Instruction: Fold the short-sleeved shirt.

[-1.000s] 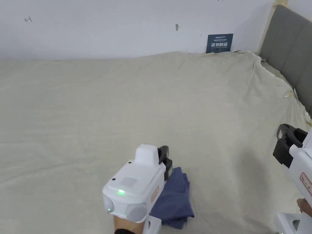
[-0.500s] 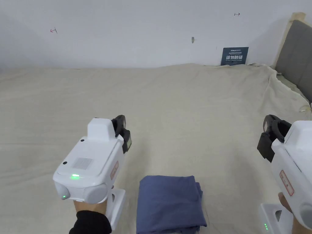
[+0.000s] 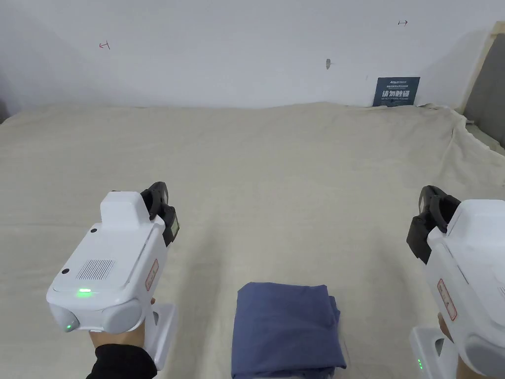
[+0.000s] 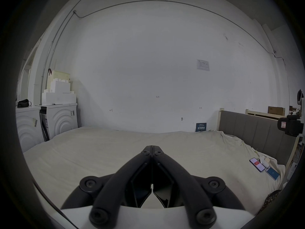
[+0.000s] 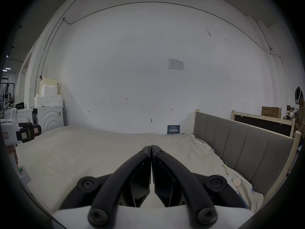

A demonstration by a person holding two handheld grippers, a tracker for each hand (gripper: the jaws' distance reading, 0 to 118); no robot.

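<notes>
A blue shirt (image 3: 286, 329) lies folded into a compact rectangle on the cream bed sheet (image 3: 296, 172), near the front edge in the head view. My left gripper (image 3: 159, 197) is held above the bed to the shirt's left, and my right gripper (image 3: 428, 207) is held to its right. Neither touches the shirt. In the left gripper view the jaws of the left gripper (image 4: 152, 147) are pressed together with nothing between them. The right gripper view shows the right gripper (image 5: 151, 147) shut and empty too.
A grey padded headboard (image 5: 239, 143) runs along the bed's right side. Two phones (image 4: 264, 168) lie on the sheet near it. White cabinets (image 4: 57, 120) stand past the bed's left end. A small blue sign (image 3: 396, 91) leans on the white wall.
My left gripper has come off the folded shirt and moved up and to the left. The head camera has shifted, so the shirt now sits centred between both grippers.
</notes>
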